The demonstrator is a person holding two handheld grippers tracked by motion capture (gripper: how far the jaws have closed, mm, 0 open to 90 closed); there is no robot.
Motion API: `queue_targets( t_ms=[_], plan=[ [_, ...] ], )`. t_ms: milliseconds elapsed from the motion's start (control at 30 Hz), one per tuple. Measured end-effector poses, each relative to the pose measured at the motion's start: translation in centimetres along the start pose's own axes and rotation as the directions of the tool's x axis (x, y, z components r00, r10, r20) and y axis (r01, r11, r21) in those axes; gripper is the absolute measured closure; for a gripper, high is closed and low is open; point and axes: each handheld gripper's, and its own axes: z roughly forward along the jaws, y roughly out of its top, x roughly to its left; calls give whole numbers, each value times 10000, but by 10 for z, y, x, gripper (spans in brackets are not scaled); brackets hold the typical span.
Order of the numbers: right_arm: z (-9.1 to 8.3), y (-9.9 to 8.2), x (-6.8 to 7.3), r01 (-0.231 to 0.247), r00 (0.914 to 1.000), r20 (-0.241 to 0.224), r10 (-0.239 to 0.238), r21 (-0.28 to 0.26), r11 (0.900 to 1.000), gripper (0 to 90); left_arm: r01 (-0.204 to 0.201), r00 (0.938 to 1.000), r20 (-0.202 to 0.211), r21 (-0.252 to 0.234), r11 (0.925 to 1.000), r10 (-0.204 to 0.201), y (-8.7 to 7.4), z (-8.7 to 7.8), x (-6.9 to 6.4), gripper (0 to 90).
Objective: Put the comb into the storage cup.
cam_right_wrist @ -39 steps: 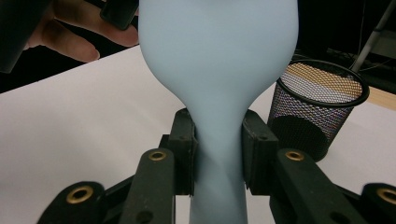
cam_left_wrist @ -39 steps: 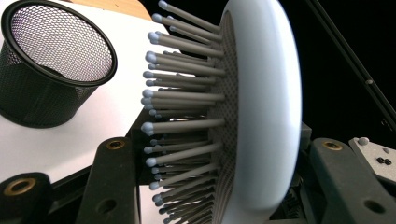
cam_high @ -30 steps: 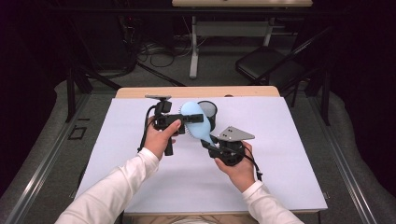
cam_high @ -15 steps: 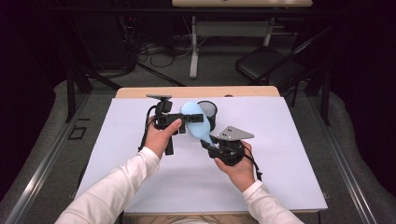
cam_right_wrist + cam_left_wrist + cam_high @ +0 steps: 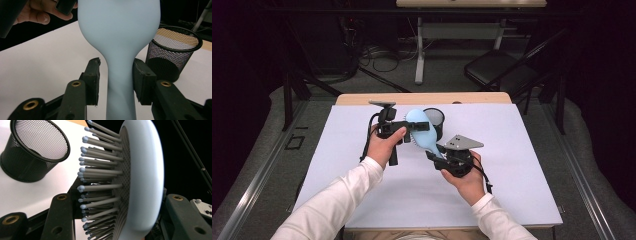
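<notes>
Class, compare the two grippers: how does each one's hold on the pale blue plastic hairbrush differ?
The left gripper is clamped on the pale blue plastic hairbrush at its head; the right gripper has just been opening, its pads standing off the handle. The left sits high, the right lower. Both are hand-held above the white table.

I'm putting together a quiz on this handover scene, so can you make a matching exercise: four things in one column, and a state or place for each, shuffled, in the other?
Things:
1. hairbrush
2. mesh cup
3. left gripper
4. right gripper

States or places:
A. black, stands upright on the white table cover behind the brush
B. jaws clamped on the brush's head
C. light blue, held up off the table
D. jaws just been opening, with gaps on both sides of the brush's handle

Pairs: 1-C, 2-A, 3-B, 4-D
</notes>
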Motion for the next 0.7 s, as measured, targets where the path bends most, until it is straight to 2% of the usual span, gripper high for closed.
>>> queue_targets(
  t_ms=[267, 467, 600, 700],
  plan=[
    [2, 0, -1, -96, 9999, -57, 96, 50, 9999, 499, 51, 9999, -89, -84, 10000, -51, 1, -1, 2, 480],
    [3, 1, -3, -86, 9999, 90, 86, 56, 9999, 399, 22, 9998, -189, -98, 9999, -24, 2, -2, 3, 480],
    [3, 1, -4, -234, 9997, 82, 234, 64, 9997, 374, 22, 9997, -255, -145, 9999, -26, 3, -3, 5, 480],
    [4, 1, -3, -176, 9998, 129, 175, 121, 9998, 355, 125, 9995, -292, -200, 9997, -131, 4, -4, 5, 480]
  ],
)
